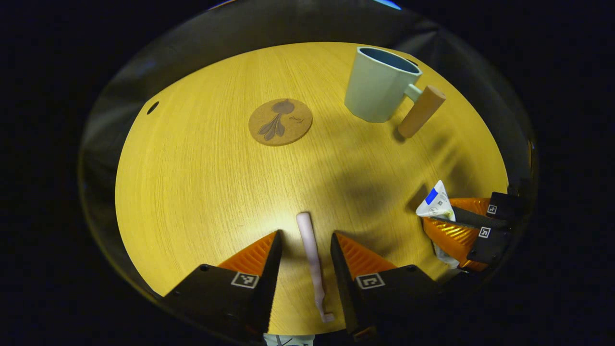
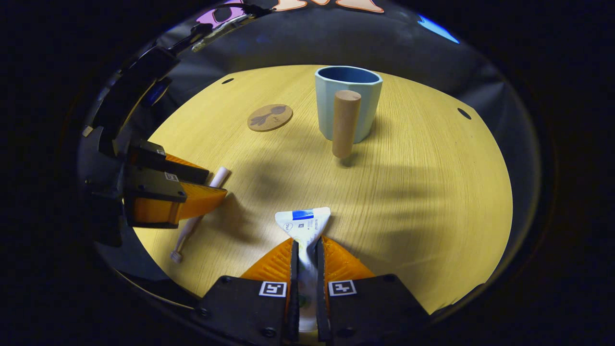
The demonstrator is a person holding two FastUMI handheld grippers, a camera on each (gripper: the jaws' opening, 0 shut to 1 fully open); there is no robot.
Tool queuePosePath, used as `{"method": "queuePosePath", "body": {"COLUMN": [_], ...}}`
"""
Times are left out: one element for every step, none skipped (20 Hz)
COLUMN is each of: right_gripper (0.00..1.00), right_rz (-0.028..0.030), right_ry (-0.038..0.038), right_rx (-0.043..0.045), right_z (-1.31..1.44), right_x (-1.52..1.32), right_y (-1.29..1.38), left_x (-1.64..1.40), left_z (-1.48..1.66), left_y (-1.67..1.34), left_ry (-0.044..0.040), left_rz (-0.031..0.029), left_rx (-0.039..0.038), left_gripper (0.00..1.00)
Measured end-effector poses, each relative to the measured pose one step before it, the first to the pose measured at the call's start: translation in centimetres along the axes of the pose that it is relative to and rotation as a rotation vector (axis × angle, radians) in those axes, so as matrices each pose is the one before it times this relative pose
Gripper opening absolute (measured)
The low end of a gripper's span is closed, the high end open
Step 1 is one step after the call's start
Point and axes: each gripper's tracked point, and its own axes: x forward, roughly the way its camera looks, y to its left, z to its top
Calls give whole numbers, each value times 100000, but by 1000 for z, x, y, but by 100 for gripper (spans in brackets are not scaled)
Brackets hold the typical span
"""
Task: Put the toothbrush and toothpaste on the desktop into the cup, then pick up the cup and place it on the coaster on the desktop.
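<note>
Your right tongs [image 2: 306, 250] pinch the toothpaste [image 2: 303, 223]; your left tongs [image 1: 302, 242] gape around the toothbrush [image 1: 311, 257], ungripped, near the cup [image 1: 379, 84]. Close them, then carry both to the cup.

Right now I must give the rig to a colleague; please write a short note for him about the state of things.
Left hand-held gripper: open, one finger on each side of the toothbrush, which lies flat on the desktop.
Right hand-held gripper: shut on the toothpaste, low over the desktop.
Cup: upright on the desktop, nothing visible inside, apart from the coaster, which is bare.
Done: toothpaste gripped.
Left: grip the toothbrush, put both into the cup, then set the cup on the coaster.
</note>
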Motion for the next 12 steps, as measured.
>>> {"method": "queuePosePath", "body": {"right_gripper": [18,17,17,17,17,18,17,18,17,18,18,18], "right_rz": [52,45,18,-46,-67,-130,-217,-69,-105,-50,142,184], "right_ry": [39,14,-24,18,-75,-143,-168,-132,-34,35,-2,87], "right_rx": [-68,-80,-154,-223,-427,-572,-742,-1008,-634,-118,-252,-139], "right_z": [79,-84,59,-30,-14,58,58,31,-41,2,-18,63], "right_x": [-27,61,-7,-28,-6,41,-26,37,8,-30,-5,-27], "right_y": [-14,21,-2,12,37,-1,-35,60,49,-5,2,-24], "left_x": [-52,143,-76,15,173,-171,2,-23,37,-85,72,-97], "left_z": [267,-7,114,55,36,-16,98,4,28,-72,114,-2], "left_y": [77,78,58,31,-99,45,-54,-76,-22,-9,-15,35], "left_ry": [-1243,-289,-549,-503,-38,-85,-598,-412,-791,-273,-526,-448], "left_rz": [-29,-306,-531,-857,-849,-804,-585,-448,-456,-598,-725,-468], "left_rx": [-1019,-970,-195,528,742,1098,98,-297,-216,291,131,-862], "left_gripper": [52,35,27,17,11,7,7,5,2,0,0,0]}}
